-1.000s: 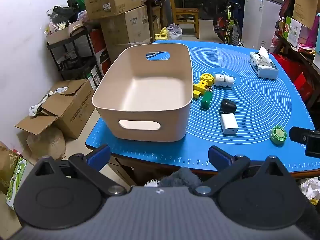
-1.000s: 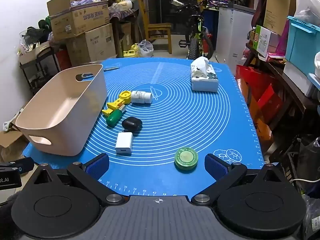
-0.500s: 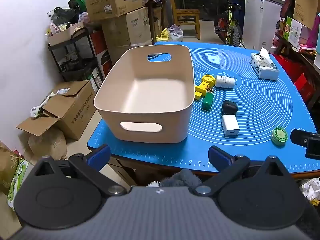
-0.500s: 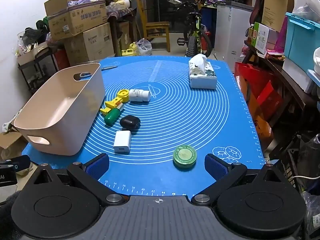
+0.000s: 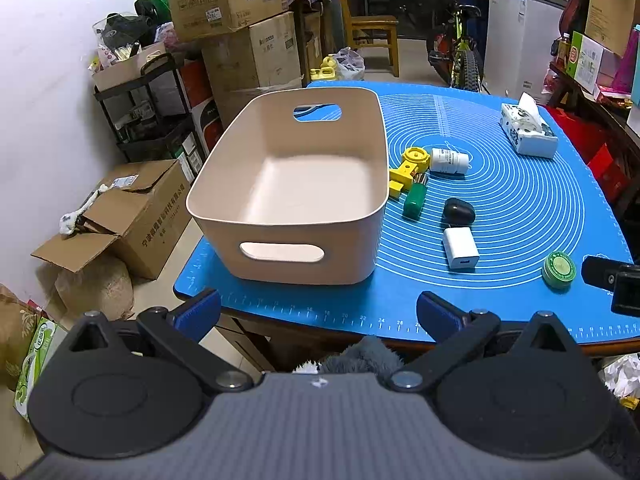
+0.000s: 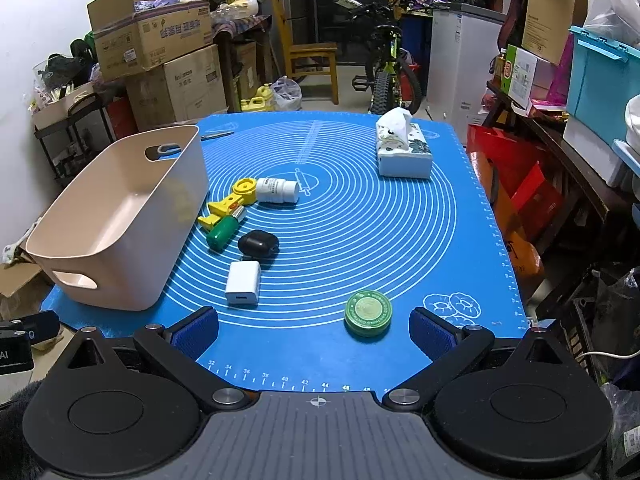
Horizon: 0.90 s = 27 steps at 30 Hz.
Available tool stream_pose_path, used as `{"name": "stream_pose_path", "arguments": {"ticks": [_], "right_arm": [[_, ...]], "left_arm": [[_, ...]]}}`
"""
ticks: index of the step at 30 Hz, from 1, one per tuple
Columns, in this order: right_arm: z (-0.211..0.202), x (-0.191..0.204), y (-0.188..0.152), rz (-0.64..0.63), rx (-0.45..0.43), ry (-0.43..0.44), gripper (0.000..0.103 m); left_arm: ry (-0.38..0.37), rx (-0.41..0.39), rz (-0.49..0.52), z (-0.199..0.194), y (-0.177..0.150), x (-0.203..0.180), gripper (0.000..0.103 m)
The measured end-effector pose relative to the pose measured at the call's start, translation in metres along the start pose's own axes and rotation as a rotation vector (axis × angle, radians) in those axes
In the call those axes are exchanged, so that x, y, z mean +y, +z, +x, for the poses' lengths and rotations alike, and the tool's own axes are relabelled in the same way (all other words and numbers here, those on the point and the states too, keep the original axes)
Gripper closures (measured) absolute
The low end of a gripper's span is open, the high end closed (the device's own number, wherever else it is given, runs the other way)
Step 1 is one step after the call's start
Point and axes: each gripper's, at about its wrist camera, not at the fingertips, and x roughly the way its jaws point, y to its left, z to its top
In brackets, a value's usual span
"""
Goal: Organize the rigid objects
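Note:
An empty beige bin (image 5: pixel 296 196) (image 6: pixel 116 220) stands at the left of the blue mat (image 6: pixel 360 220). Beside it lie a yellow plastic piece (image 6: pixel 232 204), a white pill bottle (image 6: pixel 277 191), a green-handled tool (image 6: pixel 222 233), a black oval case (image 6: pixel 258 243), a white charger cube (image 6: pixel 243 283) and a round green tin (image 6: pixel 368 313). My left gripper (image 5: pixel 318 314) is open and empty at the table's front edge, in front of the bin. My right gripper (image 6: pixel 314 332) is open and empty over the mat's front edge, with the tin just ahead between its fingers.
A tissue box (image 6: pixel 404 150) sits at the far right of the mat. A pen (image 6: pixel 216 135) lies behind the bin. Cardboard boxes (image 5: pixel 236 32), a shelf, a chair and a bicycle (image 6: pixel 384 76) stand around the table.
Both grippers have moved slightly forward and the views tilted a little; the right one is closer to the green tin. Nothing on the mat has moved.

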Motion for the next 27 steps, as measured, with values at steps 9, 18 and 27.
{"name": "stream_pose_path", "arguments": {"ticks": [9,18,27], "right_arm": [[-0.0002,-0.0011,-0.0003,0.0,0.001,-0.002,0.002],[0.0003,-0.0023,-0.001,0.0,0.004,-0.002,0.002],[0.0005,-0.0022,-0.0009,-0.004,0.006,-0.006,0.002]], "left_arm": [[0.001,0.007,0.004,0.0012,-0.0007,-0.0014,0.0],[0.002,0.015,0.001,0.002,0.0003,0.0012,0.0],[0.0,0.016,0.003,0.0013,0.0002,0.0019,0.0]]}}
